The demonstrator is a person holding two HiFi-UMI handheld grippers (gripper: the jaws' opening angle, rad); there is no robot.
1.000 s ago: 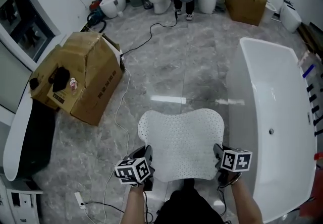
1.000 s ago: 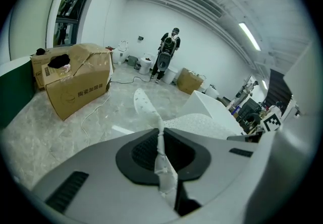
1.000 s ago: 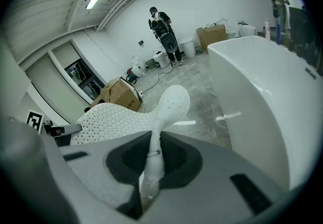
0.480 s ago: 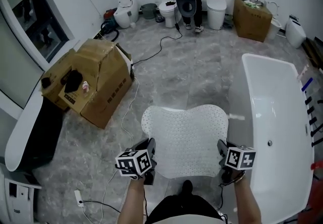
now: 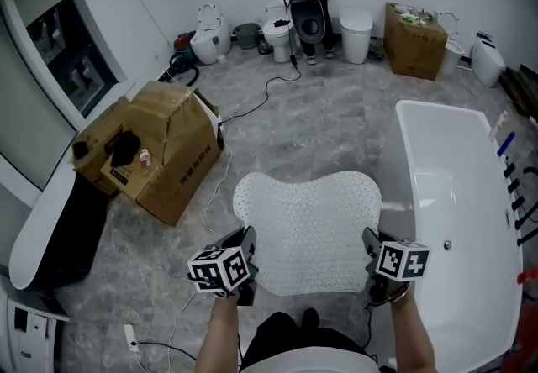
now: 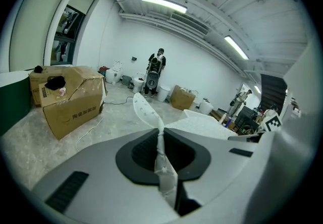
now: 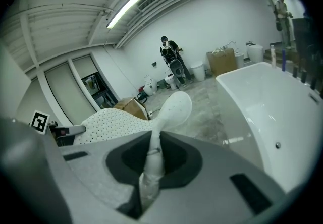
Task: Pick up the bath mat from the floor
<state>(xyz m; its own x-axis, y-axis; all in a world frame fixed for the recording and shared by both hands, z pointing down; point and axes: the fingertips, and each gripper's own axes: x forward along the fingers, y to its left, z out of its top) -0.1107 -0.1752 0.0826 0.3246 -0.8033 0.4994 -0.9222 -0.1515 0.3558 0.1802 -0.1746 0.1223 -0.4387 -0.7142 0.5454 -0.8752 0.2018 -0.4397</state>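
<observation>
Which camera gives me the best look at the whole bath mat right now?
Head view: the whole bath mat shows, spread between the left tongs and right tongs. Each gripper view shows only the edge pinched in its tongs and a foreshortened slice beyond.
</observation>
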